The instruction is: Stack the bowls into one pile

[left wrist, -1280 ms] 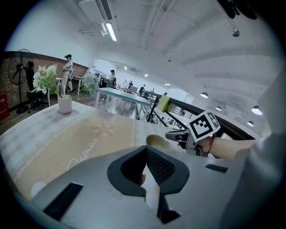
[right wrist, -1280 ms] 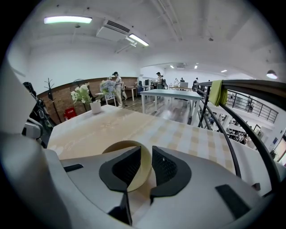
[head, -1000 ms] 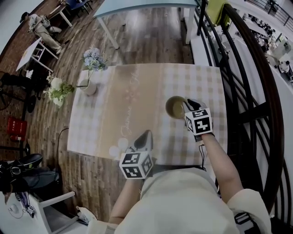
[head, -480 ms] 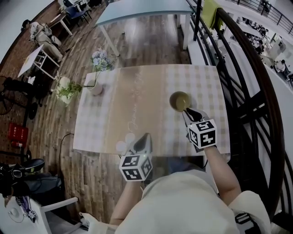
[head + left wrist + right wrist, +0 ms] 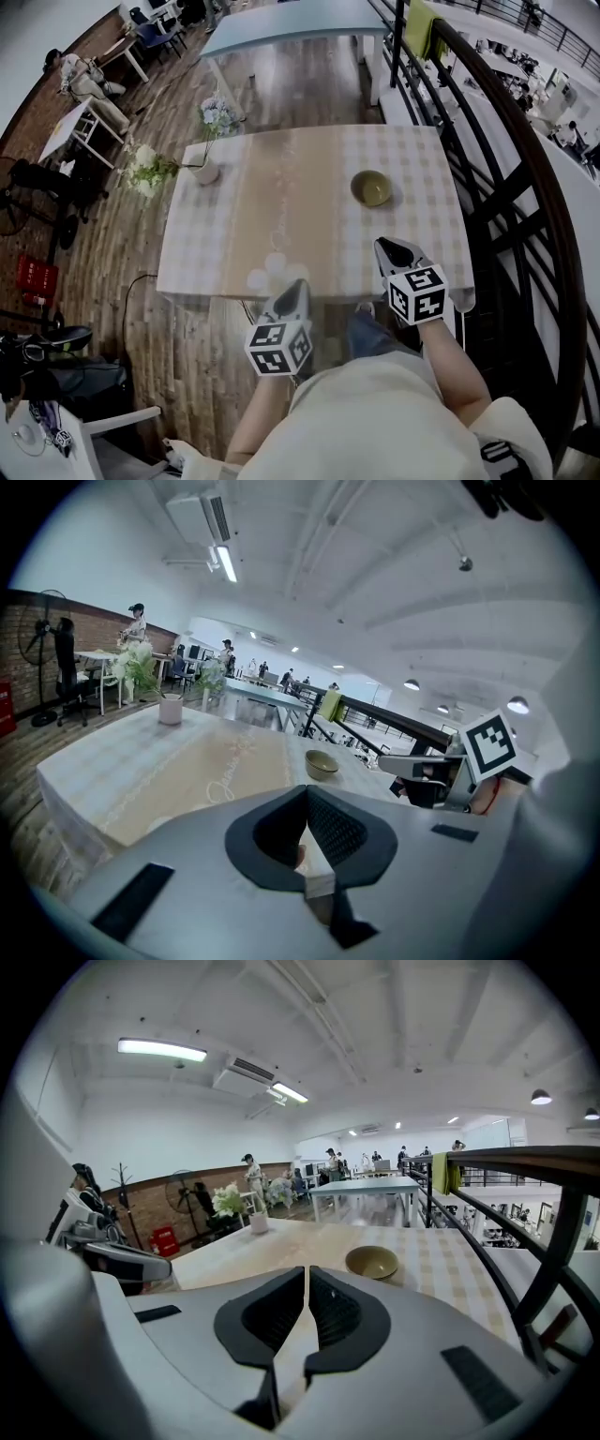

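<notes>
The bowl (image 5: 372,188) sits upright on the table (image 5: 281,202), ahead of our right claw (image 5: 394,251) and a little to the right of its jaw line. It is well apart from the jaw tips, with bare checked cloth between. From that claw's own camera the bowl (image 5: 371,1262) shows just above and to the right of the jaws. Whether it is one bowl or several nested, we cannot tell.

Our right claw (image 5: 307,1274) has its jaws drawn almost together, with only a thin slit between the pads, and nothing is in them. It hangs over the near edge of the table.

Our left claw (image 5: 295,292) is at the same edge, level with the right one and to its left. Its jaws (image 5: 306,794) meet at the tips and are empty. Seen from it, the bowl (image 5: 322,763) lies far ahead and slightly right. The right claw (image 5: 441,775) shows off to its right side.

A vase (image 5: 206,172) with flowers stands far ahead and to the left of the left claw, near the table's far left corner. A dark railing (image 5: 511,187) runs along the right of the right claw. Beyond the table stands a blue table (image 5: 291,19).
</notes>
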`<state>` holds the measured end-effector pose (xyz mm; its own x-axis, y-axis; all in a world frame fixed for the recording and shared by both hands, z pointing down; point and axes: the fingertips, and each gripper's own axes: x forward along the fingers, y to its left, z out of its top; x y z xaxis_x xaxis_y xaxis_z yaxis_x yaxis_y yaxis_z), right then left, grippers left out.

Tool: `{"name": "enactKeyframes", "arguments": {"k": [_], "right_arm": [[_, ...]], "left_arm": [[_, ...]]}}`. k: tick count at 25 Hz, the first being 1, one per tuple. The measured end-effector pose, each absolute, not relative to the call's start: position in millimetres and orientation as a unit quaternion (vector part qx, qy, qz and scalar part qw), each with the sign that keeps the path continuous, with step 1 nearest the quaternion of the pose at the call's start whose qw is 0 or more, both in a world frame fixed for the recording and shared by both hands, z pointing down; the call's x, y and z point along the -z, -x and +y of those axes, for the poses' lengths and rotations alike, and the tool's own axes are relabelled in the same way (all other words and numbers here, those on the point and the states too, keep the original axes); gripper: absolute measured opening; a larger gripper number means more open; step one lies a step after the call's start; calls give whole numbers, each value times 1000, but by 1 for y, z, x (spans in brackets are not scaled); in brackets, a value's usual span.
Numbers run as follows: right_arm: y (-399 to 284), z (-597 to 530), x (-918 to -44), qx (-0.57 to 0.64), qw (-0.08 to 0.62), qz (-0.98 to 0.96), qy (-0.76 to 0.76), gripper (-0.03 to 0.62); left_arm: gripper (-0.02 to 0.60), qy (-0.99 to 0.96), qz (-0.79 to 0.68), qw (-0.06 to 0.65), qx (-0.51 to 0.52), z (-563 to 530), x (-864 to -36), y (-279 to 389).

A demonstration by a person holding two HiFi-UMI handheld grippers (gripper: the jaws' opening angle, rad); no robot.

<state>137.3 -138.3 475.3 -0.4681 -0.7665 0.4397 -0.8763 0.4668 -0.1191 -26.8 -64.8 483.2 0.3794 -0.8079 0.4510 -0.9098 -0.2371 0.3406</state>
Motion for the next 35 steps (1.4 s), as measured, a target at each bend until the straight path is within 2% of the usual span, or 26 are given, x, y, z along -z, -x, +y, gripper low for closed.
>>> {"name": "enactKeyframes", "arguments": {"k": [21,35], "right_arm": [[-80,6,-451,-114,145,-890,-417,11],[-78,20,-447,-100,146,-894,-412,-1]], "left_arm": [[3,-763,-580,282,-45,51,-478,45],[3,-760,-585,280,-48,67,-476,48]]}}
